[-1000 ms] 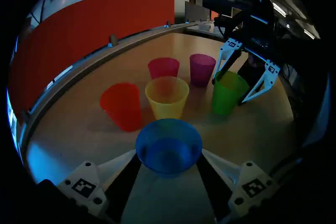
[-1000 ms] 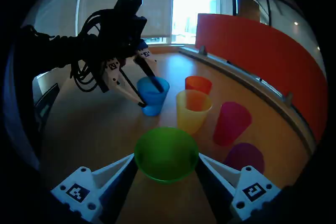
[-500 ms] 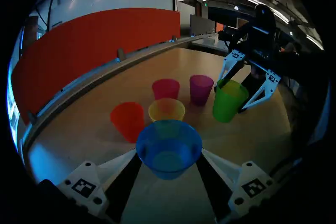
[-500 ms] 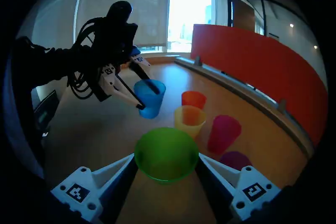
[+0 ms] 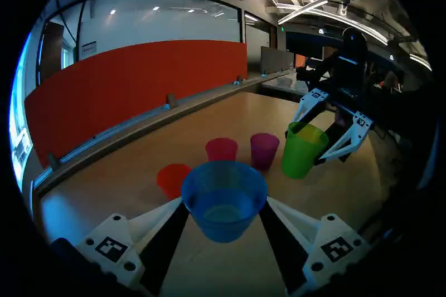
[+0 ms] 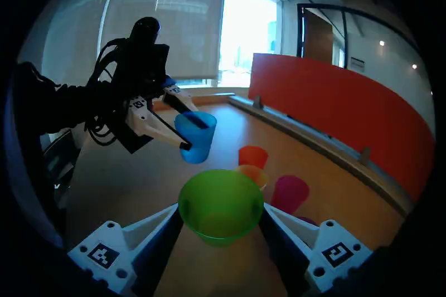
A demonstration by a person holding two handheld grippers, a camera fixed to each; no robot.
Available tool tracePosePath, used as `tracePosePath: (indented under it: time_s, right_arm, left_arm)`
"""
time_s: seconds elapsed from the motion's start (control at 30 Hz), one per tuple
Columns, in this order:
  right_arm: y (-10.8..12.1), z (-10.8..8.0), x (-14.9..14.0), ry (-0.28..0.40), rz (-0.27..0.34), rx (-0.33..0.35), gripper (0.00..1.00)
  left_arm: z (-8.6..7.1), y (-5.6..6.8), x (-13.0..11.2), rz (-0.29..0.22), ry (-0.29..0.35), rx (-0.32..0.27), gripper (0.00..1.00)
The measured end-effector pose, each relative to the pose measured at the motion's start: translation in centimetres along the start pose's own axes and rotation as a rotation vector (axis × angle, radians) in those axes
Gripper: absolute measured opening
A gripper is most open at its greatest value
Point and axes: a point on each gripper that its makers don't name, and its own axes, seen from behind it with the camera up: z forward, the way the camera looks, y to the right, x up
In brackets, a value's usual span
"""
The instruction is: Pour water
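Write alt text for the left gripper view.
The left claw grips a blue cup up close, above a wooden table. Farther off, the right claw holds a green cup. A red cup, a pink cup and a purple cup stand on the table before a red partition.

A red partition (image 5: 128, 85) is running along the wooden desk's (image 5: 189, 130) far edge, behind a grey rail (image 5: 134, 125). Daylight is pouring through a window (image 6: 248, 40) beside a lowered blind (image 6: 161, 29). Light strips (image 5: 312, 10) are glowing overhead.
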Motion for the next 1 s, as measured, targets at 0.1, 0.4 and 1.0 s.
tracePosePath:
  time_s: [0.1,0.4,1.0]
  right_arm:
    - [-0.1,-0.2,0.6,0.020,0.004,-0.006,0.91]
    - [-0.3,-1.2,2.9,0.095,0.013,-0.029,0.91]
    - [-1.0,-2.0,6.1,0.201,0.030,-0.061,0.91]
  left_arm:
    - [-0.4,0.2,0.5,-0.009,0.027,0.011,0.84]
    - [-1.9,0.5,3.2,-0.058,0.141,0.043,0.84]
    - [-3.5,1.2,6.7,-0.102,0.294,0.076,0.84]
